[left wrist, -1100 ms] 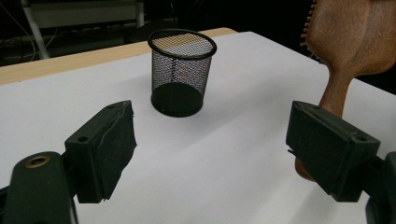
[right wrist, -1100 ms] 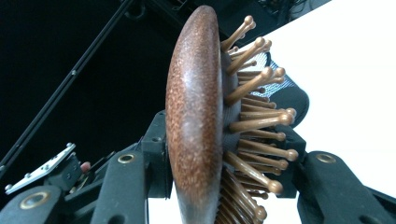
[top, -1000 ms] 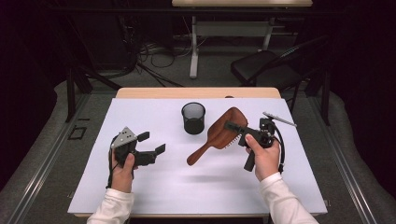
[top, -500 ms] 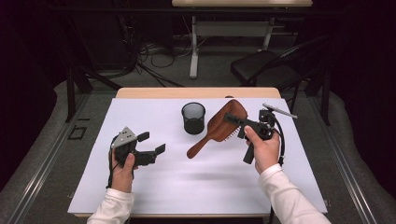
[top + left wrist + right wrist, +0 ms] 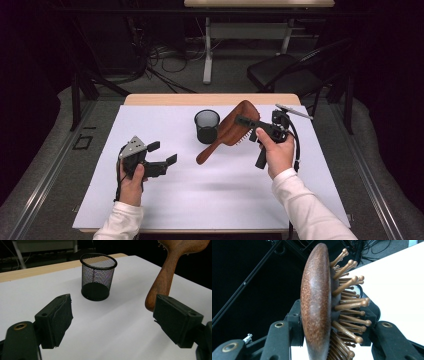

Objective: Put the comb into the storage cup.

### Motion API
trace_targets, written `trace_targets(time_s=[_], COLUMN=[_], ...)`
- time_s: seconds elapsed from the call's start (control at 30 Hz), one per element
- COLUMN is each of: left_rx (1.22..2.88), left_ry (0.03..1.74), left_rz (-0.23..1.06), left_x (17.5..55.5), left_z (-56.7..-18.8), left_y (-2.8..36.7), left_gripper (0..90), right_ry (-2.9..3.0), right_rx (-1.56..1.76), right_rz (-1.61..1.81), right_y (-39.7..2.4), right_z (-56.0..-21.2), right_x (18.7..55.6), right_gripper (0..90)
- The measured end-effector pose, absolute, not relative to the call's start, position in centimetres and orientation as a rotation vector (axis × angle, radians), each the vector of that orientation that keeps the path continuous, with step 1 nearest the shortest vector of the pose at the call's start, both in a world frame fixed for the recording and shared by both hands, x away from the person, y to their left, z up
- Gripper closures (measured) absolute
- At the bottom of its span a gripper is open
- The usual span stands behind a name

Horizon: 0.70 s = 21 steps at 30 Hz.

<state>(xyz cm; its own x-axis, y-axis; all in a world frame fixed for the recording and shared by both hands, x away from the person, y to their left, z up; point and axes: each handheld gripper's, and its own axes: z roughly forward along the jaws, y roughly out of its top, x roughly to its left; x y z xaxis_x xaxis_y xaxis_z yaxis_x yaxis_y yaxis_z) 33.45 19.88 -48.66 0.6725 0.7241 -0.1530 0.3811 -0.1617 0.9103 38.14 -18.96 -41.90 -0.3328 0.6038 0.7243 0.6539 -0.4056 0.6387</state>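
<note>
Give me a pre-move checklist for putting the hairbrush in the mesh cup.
1. Grip: right gripper is shut across the hairbrush head, one of its fingers on the wooden back, the other on the bristle side. Ok.
2. Brush off the table: handle hangs low, its end above the sheet. Ok.
3. Cup upright, mouth open, nothing inside. Ok.
4. Handle aimed at the mouth: it points down beside the cup, not over it. Not ok.
5. Left gripper open, holding nothing, well apart from the cup. Ok.
6. Whether the brush is slipping in the grip: cannot tell.
</note>
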Motion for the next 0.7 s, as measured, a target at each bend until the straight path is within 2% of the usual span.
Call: trace_targets(time_s=[0.7], left_rx=[1.774], left_ry=[0.892], left_rz=[0.382], left_x=[33.6], left_z=[-48.7], left_y=[20.0], left_gripper=[15.8], right_ry=[-1.816], right_rx=[-1.837], right_rz=[-1.839], right_y=[-17.7], right_z=[-40.3], right_x=[39.8], right_gripper=[51.2])
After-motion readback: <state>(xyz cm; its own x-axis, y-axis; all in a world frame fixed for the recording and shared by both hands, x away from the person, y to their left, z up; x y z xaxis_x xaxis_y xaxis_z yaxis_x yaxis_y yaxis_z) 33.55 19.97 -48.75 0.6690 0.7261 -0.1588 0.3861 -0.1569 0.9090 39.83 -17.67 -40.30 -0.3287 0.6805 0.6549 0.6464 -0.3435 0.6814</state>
